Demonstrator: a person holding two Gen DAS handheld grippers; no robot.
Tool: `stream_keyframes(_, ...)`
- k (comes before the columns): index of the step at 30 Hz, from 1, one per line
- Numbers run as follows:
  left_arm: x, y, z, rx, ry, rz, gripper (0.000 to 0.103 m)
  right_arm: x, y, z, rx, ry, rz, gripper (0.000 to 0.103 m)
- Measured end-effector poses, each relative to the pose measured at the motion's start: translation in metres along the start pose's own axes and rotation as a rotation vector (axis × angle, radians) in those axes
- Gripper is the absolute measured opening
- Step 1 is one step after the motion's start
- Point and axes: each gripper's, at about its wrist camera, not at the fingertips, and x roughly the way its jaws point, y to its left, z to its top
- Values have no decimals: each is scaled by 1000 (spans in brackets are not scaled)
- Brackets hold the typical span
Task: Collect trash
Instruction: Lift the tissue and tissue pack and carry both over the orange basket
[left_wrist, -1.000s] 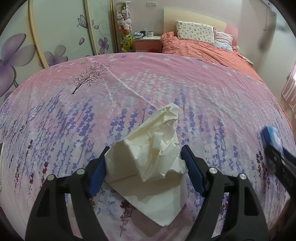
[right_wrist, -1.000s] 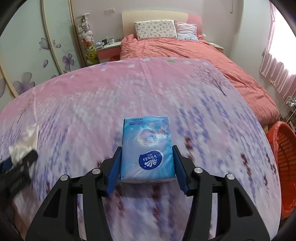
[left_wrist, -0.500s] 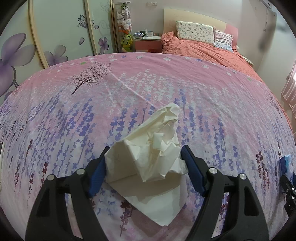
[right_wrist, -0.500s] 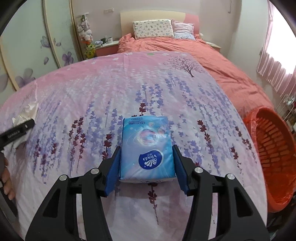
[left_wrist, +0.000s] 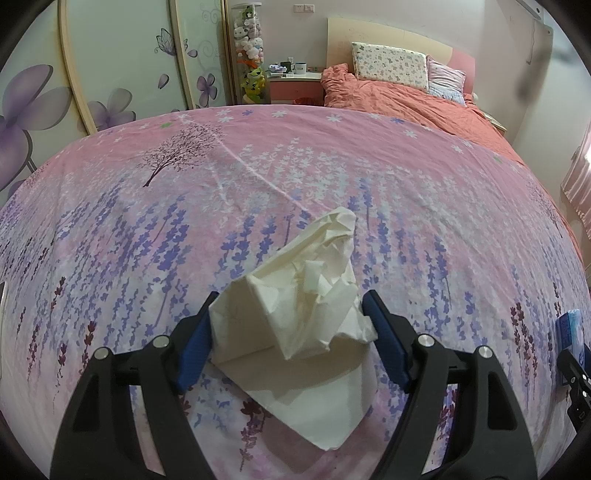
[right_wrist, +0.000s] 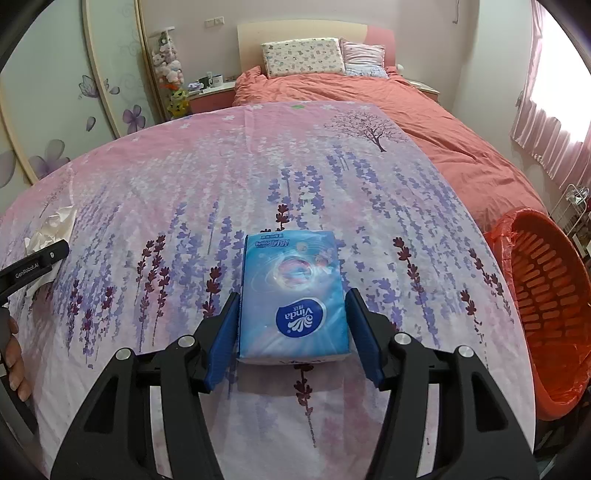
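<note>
Cream, thin and badly creased, the crumpled tissue paper (left_wrist: 295, 317) sits between the blue pads of the left gripper (left_wrist: 291, 325). Both pads touch its bunched middle, so the gripper looks pinched on it, while a loose flap lies on the floral bedsheet (left_wrist: 258, 206) below. I judge it almost weightless and very soft: it will fold under pressure, not resist it, and a thin edge could tear or slip free. The dense wad in the centre is the best place to hold, as now; the trailing flap should be left alone.

In the right view, the right gripper (right_wrist: 291, 328) brackets a blue Vinda tissue pack (right_wrist: 291, 295) at its near end. The left pad meets the pack's side; on the right a slim gap seems to show, so whether it truly clamps I cannot tell. The pack appears to rest on the sheet. Its glossy plastic wrap is likely slippery, the filling light and squashy, so a hold across the short sides near the middle would suit best.

Farther right, beside the bed's edge, stands an orange laundry-style basket lined with a red bag (right_wrist: 546, 295), the probable bin for the trash. Beyond lie a salmon duvet (right_wrist: 406, 110) and pillows (right_wrist: 303, 55).
</note>
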Motion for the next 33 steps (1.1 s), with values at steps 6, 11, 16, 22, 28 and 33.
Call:
stream_keyframes(6, 0, 0, 0, 0, 0, -1, 75, 0, 0, 0, 1, 0, 1, 59)
stream_keyframes(11, -2, 2, 0, -1, -5, -6, 71, -2, 0, -2, 5, -4, 16, 58)
stream_keyframes(16, -13, 2, -7, 7, -37, -28, 63, -7, -13, -4, 53, -20, 59, 50)
stream_keyframes(22, -27, -8, -19, 57, -51, -2, 60, -26, -25, -15, 50, -38, 58, 50)
stream_keyframes(28, -52, -19, -22, 64, -81, -23, 59, -51, -39, -13, 52, -88, 41, 50)
stream_keyframes(33, -80, -38, -23, 89, -122, -51, 59, -74, -53, -13, 58, -132, 30, 50)
